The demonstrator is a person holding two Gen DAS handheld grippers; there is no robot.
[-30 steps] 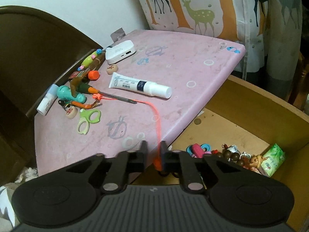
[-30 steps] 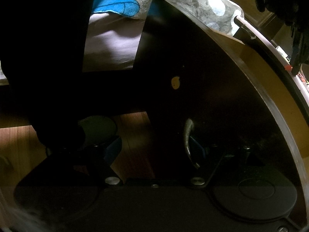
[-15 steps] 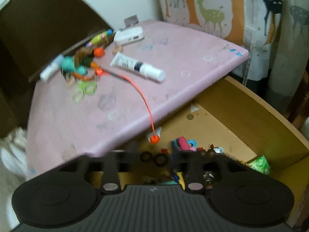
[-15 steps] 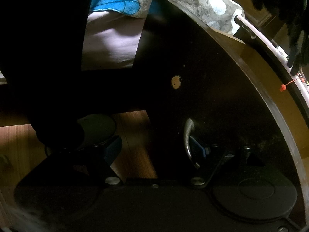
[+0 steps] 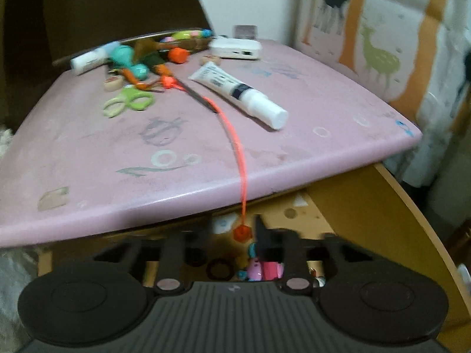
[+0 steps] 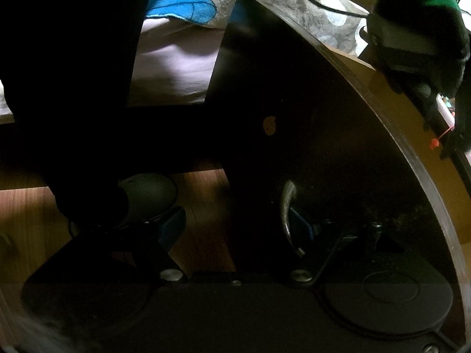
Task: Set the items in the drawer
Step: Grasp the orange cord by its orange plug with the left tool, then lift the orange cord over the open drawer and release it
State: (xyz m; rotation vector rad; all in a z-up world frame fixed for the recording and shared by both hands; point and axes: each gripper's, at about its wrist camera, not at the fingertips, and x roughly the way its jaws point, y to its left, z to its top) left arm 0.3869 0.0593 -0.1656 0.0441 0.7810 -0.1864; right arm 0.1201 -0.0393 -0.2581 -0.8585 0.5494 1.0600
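A second ago the left gripper (image 5: pixel 235 229) was pinching the orange cord (image 5: pixel 235 144) partway along. It then let go, and the cord's free end dropped over the front edge of the pink surface (image 5: pixel 88 153). The end bead (image 5: pixel 242 232) now dangles just above the open drawer (image 5: pixel 353 206). The gripper has sunk lower and rolled, so the bead hangs between its fingers. Its jaws are closing around the bead, but the pads do not look to be pressing on it yet. This reads as a regrasp lower down, at the end. The cord is not in the drawer: most of it lies across the surface, and its far end runs into the pile beside the green scissors (image 5: pixel 129 103) and the white tube (image 5: pixel 235 91). It may drag neighbours along when pulled. The right gripper (image 6: pixel 235 226) has not stirred. Its jaws stand wide apart at the dark drawer front, with the metal handle (image 6: pixel 287 214) just beside one finger, gripping nothing that I can make out.
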